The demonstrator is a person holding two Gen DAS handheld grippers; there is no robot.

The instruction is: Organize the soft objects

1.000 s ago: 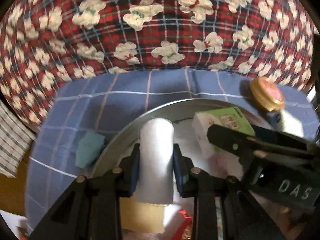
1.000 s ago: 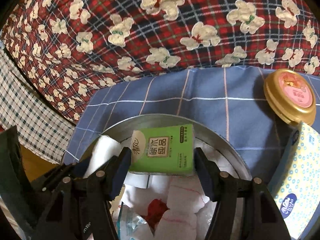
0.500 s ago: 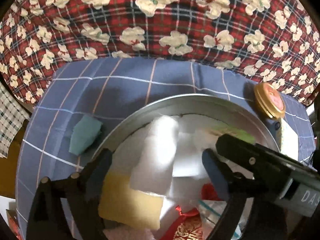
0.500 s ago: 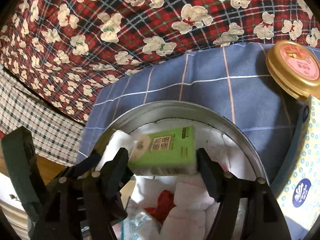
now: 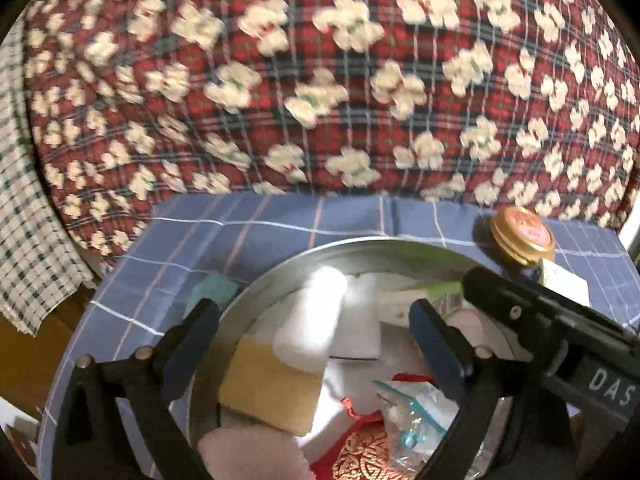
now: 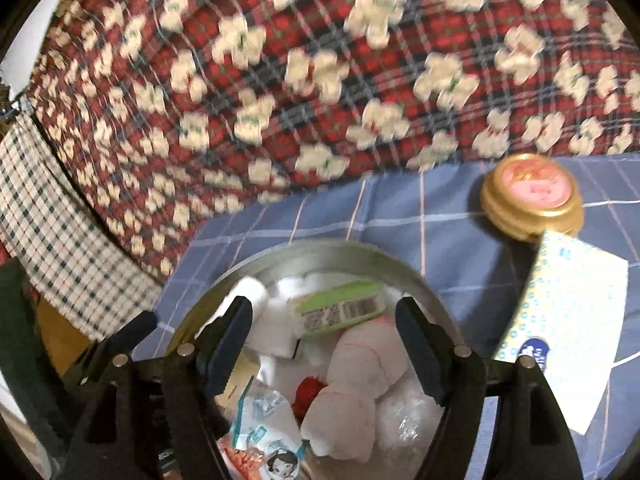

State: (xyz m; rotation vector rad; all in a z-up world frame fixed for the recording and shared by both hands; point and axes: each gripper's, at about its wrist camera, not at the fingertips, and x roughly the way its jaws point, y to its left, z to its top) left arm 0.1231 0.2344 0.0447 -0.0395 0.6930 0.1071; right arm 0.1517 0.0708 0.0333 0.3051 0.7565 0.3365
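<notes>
A round metal tin (image 5: 280,268) on the blue checked cloth holds soft items. My left gripper (image 5: 316,332) hovers above it, its jaws opening wide. The white roll (image 5: 312,320) lies loose in the tin below them, beside a yellow sponge (image 5: 268,384), untouched by the pads. My right gripper (image 6: 324,328) hangs over the same tin (image 6: 320,252), jaws also opening. The green tissue pack (image 6: 340,312) rests tilted on the white plush (image 6: 360,364) between them, clear of both pads. The right gripper's body (image 5: 540,328) crosses the left wrist view.
A teal sponge (image 5: 212,292) lies on the cloth just outside the tin's left rim. A gold-lidded jar (image 6: 532,196) and a dotted tissue box (image 6: 560,320) stand to the right. A red plaid floral blanket (image 5: 320,100) rises behind. A red-gold pouch (image 5: 360,452) and a plastic bag (image 5: 416,408) lie in the tin.
The left gripper let go of the white roll and spread wide. The right gripper released the green tissue pack, which tipped over into the tin. Both grippers pulled back and rose.
</notes>
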